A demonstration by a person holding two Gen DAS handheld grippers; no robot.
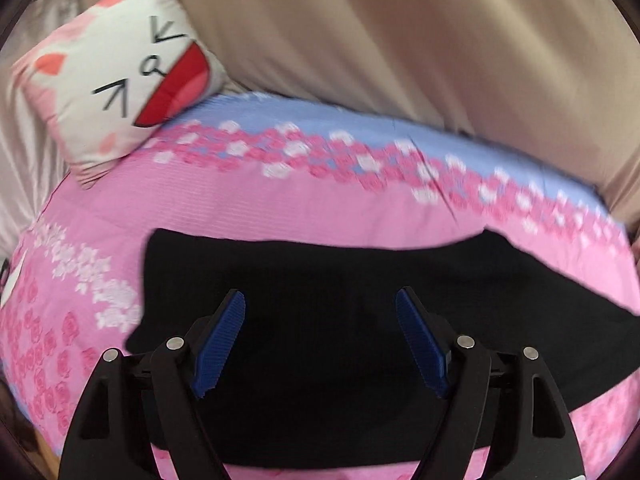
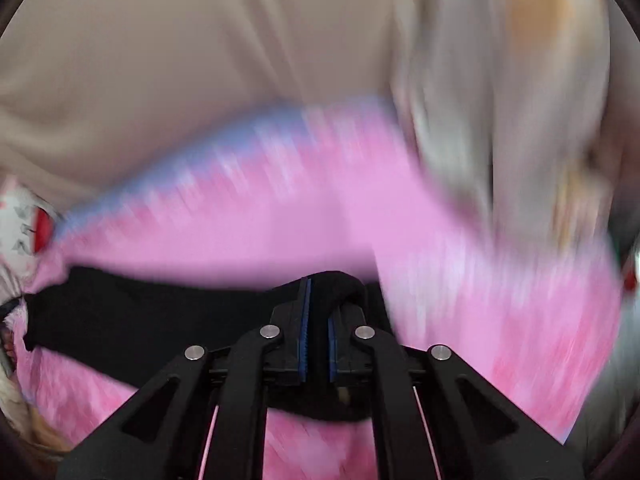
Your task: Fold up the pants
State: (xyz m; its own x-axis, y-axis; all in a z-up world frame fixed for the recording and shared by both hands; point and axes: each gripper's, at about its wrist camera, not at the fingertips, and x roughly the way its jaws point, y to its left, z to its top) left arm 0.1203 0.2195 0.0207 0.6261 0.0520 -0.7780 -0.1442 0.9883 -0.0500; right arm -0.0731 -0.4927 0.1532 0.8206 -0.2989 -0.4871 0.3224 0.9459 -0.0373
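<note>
Black pants [image 1: 320, 280] lie across a pink flowered bedspread [image 1: 280, 208]. In the left wrist view my left gripper [image 1: 320, 300] is open, its blue pads [image 1: 220, 344] spread wide just above the pants, holding nothing. In the right wrist view my right gripper [image 2: 319, 300] is shut on a bunched fold of the black pants [image 2: 332, 284], which stretch away to the left [image 2: 140, 312]. This view is blurred by motion.
A white and pink cartoon-face cushion [image 1: 116, 80] sits at the far left of the bed. A beige curtain or sheet [image 1: 400, 32] hangs behind the bed. The cushion shows at the left edge in the right wrist view [image 2: 24, 224].
</note>
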